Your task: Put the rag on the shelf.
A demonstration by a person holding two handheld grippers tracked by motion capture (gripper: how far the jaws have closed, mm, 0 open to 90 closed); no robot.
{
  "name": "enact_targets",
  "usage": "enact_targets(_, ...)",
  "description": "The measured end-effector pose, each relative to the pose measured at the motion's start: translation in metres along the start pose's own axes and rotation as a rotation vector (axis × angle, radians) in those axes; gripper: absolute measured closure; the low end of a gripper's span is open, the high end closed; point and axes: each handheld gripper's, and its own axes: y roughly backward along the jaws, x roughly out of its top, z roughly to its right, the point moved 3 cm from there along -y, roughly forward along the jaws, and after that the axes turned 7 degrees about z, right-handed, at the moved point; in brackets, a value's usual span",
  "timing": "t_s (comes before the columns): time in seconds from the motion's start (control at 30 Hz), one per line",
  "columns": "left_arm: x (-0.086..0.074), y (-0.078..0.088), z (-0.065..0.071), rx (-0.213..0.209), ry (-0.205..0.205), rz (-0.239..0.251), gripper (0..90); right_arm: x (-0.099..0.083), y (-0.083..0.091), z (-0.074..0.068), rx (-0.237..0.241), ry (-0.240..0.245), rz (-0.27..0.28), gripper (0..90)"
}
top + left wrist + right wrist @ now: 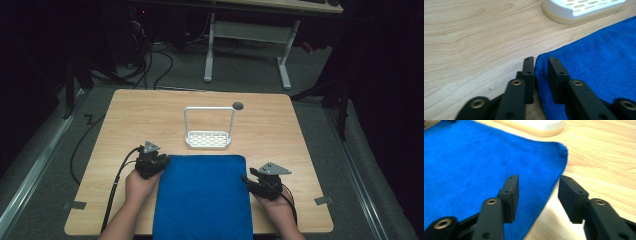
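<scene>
The left gripper has its jaws narrowed onto the far left corner of the blue terry cloth, which lies flat on the pale wooden table before the white slotted rack. The right gripper stands wide, straddling the right edge, holding nothing; it should likely close squarely on that hem so both corners lift evenly.

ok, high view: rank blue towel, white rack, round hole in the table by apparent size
1. Blue towel, by far the largest, though it lies nearest the camera.
2. White rack with its tall handle.
3. Round hole, smallest, at the far side of the table.
</scene>
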Motion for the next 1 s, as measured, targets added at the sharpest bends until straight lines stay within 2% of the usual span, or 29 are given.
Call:
enact_targets(0.1,-0.001,-0.001,0.002,0.004,-0.033,0.001,85.7,0.010,-0.011,0.006,-0.016,-0.033,-0.014,48.3)
enact_targets(0.2,-0.001,0.000,0.000,-0.011,-0.007,0.002,86.5,0.015,-0.021,0.009,-0.044,-0.031,-0.041,48.5)
enact_targets(0.23,-0.001,0.000,0.000,-0.008,-0.012,0.004,86.7,0.019,-0.033,0.014,-0.062,-0.023,-0.072,49.7)
enact_targets(0.27,-0.001,0.000,0.000,-0.008,-0.012,0.004,86.7,0.019,-0.033,0.014,-0.062,-0.023,-0.072,49.7)
enact_targets(0.3,-0.001,0.000,0.000,-0.007,-0.014,0.005,86.7,0.022,-0.044,0.018,-0.081,-0.030,-0.087,51.3)
enact_targets(0.33,-0.001,0.000,0.000,-0.007,-0.015,0.005,86.7,0.022,-0.044,0.018,-0.081,-0.030,-0.087,51.3)
enact_targets(0.37,-0.001,0.000,0.000,-0.007,-0.017,0.005,86.6,0.026,-0.052,0.022,-0.074,-0.063,-0.087,53.5)
enact_targets(0.4,-0.002,0.000,0.000,-0.007,-0.017,0.005,86.6,0.027,-0.055,0.023,-0.072,-0.063,-0.088,54.1)
enact_targets(0.53,-0.002,0.001,-0.001,-0.010,-0.006,0.007,86.6,0.026,-0.062,0.025,-0.087,-0.067,-0.094,57.6)
enact_targets(0.63,-0.002,0.001,0.000,-0.007,-0.005,0.008,86.6,0.023,-0.064,0.025,-0.078,-0.065,-0.101,66.0)
enact_targets(0.7,-0.002,0.001,0.000,-0.007,-0.008,0.007,86.6,0.023,-0.064,0.025,-0.072,-0.069,-0.097,68.3)
enact_targets(0.83,-0.002,0.001,0.000,-0.006,-0.008,0.004,87.1,0.022,-0.065,0.019,-0.057,-0.035,-0.085,87.4)
enact_targets(0.93,-0.002,0.003,0.000,-0.007,0.000,0.016,87.2,0.023,-0.064,0.016,-0.050,-0.013,-0.072,88.1)
enact_targets(1.0,-0.002,0.007,-0.001,-0.015,0.020,0.043,87.2,0.025,-0.062,0.013,-0.041,0.002,-0.058,88.2)
